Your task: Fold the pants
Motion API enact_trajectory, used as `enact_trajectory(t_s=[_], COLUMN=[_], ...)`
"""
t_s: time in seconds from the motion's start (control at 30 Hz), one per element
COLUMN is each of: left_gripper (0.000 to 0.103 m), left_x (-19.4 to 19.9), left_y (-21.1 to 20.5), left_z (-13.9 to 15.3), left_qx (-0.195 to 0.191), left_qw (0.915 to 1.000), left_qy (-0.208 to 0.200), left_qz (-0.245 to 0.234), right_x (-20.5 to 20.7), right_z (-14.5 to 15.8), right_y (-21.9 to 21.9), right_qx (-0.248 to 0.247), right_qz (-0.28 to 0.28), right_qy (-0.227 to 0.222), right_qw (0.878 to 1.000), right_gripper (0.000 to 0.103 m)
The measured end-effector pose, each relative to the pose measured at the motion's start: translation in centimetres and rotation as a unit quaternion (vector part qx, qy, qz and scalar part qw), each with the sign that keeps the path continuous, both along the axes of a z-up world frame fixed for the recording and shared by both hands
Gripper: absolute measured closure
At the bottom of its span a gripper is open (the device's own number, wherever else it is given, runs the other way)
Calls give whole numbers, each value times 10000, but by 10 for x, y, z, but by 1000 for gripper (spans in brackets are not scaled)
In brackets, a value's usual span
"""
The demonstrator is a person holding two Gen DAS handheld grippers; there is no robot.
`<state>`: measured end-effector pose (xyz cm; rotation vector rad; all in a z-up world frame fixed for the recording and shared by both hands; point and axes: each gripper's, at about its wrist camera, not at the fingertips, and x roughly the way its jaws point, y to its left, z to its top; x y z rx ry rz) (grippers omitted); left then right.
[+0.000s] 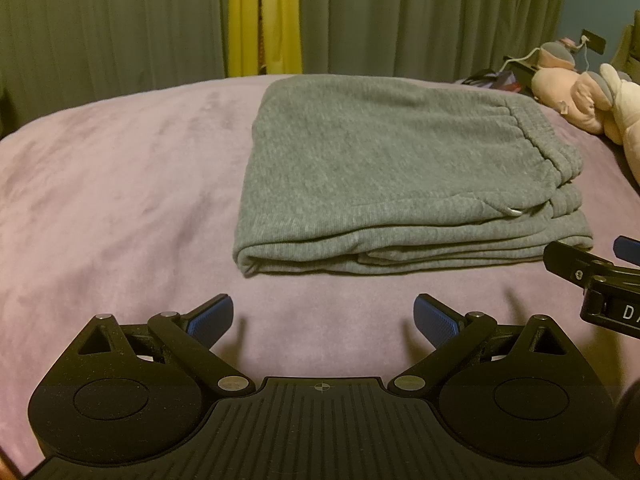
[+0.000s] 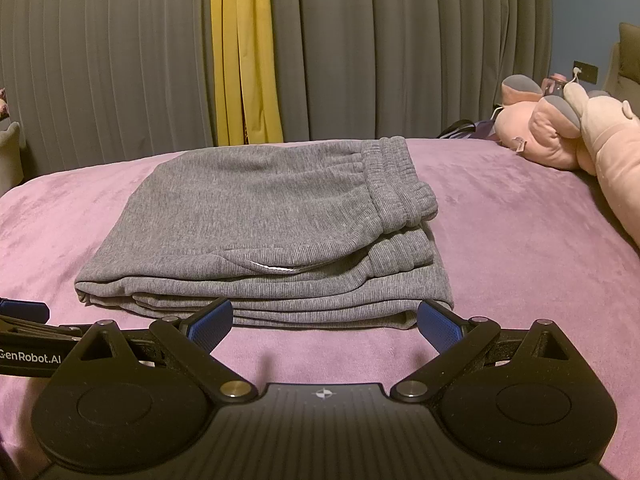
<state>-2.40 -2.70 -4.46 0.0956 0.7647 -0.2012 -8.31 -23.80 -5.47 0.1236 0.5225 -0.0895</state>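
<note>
Pants (image 2: pixel 260 236) in grey knit fabric lie folded into a thick, layered rectangle on a bed covered with a purple blanket (image 2: pixel 500 240). The elastic waistband sits on top at the right side of the stack, and a small white tag peeks out of the front fold. The left claw (image 1: pixel 323 316) hovers just above the blanket in front of the stack, its blue-padded fingers spread wide and holding nothing. The right claw (image 2: pixel 325 320) is also spread wide and empty, with its blue fingertips close to the near edge of the folded stack; whether they touch it is unclear. A pink stuffed toy (image 2: pixel 560 136) lies at the right edge of the bed. Grey curtains (image 2: pixel 400 48) with a yellow strip hang behind.
</note>
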Motion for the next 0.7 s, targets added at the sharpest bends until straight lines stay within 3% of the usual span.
enact_trajectory(t_s=[0.7], left_gripper=[2], left_x=[-2], left_y=[2], left_z=[0], left_qx=[-104], left_qw=[9999], left_qy=[-37], left_qz=[9], right_x=[0], right_z=[-1], right_y=[1], right_qx=[15], right_qz=[-21], right_qy=[13], right_qw=[10000], right_gripper=[4])
